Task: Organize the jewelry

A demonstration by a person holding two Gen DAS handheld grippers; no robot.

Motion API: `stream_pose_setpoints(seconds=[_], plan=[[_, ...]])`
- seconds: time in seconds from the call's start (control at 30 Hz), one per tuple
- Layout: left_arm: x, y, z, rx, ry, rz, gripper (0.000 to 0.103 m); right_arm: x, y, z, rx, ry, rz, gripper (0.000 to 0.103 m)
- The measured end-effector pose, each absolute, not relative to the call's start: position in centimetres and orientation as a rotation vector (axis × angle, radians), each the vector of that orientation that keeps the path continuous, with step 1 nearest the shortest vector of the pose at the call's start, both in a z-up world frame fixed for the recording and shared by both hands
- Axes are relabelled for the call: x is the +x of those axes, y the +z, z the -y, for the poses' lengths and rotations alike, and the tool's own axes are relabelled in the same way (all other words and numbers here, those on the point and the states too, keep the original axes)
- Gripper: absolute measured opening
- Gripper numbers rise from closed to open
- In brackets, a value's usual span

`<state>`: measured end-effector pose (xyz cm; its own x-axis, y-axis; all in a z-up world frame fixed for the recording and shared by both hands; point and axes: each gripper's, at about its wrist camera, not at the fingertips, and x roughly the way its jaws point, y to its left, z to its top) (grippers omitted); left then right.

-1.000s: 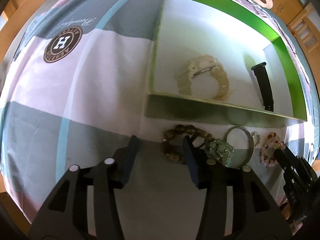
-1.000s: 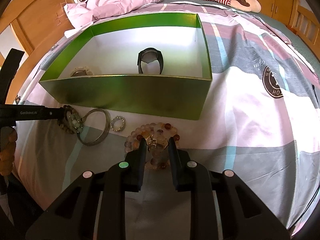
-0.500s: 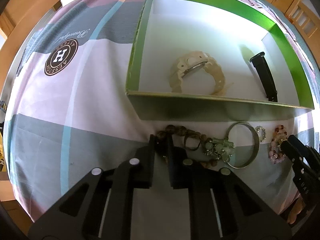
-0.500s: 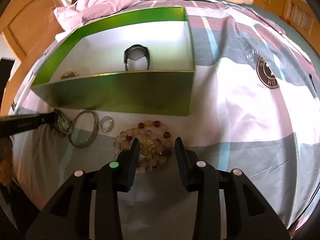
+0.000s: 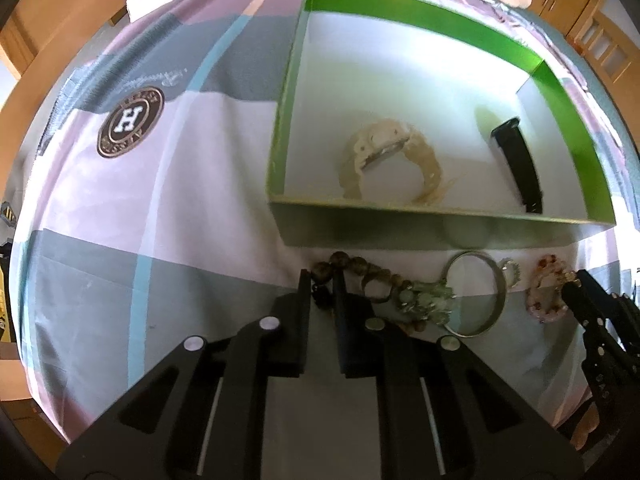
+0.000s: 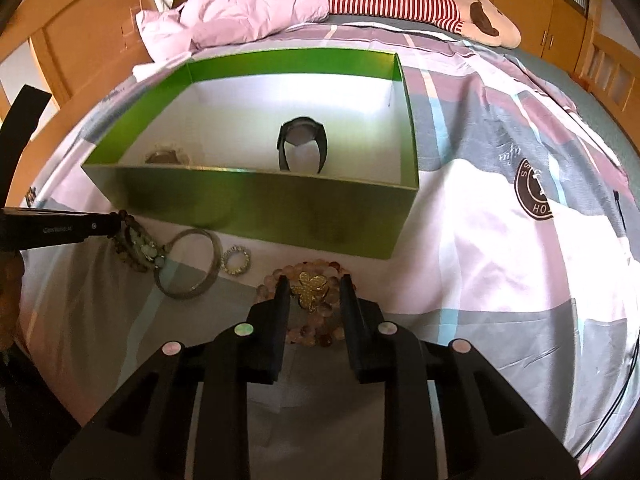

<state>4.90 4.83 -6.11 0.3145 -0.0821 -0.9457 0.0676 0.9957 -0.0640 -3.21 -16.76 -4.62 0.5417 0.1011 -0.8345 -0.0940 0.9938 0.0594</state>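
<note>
A green box with a white floor sits on the bed and holds a cream watch and a black watch. In front of it lie a brown bead bracelet, a silver bangle, a small crystal ring and a pink bead bracelet. My left gripper is shut on the brown bead bracelet's left end. My right gripper is open around the pink bead bracelet and its gold flower charm. The box shows in the right wrist view too.
The bedsheet is checked pink and grey with a round brown logo. A crumpled pink cloth and a striped plush toy lie beyond the box. Wooden cabinets surround the bed.
My left gripper closed from wide open onto the brown bead bracelet. My right gripper opened from nearly shut around the pink bead bracelet.
</note>
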Motion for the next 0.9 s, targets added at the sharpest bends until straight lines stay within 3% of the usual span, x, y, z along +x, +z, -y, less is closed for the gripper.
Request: stream_pose_setpoints(seconds=[0.4,0.47,0.5,0.9], plan=[[4.1,-4.0,-5.7,-0.033,-0.13,-1.199,0.011,-4.1,-3.4,14.9,-0.043,0.192,-0.923,0.026],[4.1,-3.9,-5.9,-0.028,-0.133,-1.196,0.011,-4.0,-3.8,14.5,-0.079,0.183,-0.94,0.042],[4.2,-3.9,-5.8,-0.026,-0.134,-1.198,0.011,-4.0,-4.0,14.4,-0.091,0.176,-0.949,0.044],[4.5,-4.7,-6.1,-0.016,-0.116,-1.218,0.011,-3.3,-4.7,16.4,0.002,0.121,-0.997,0.042]])
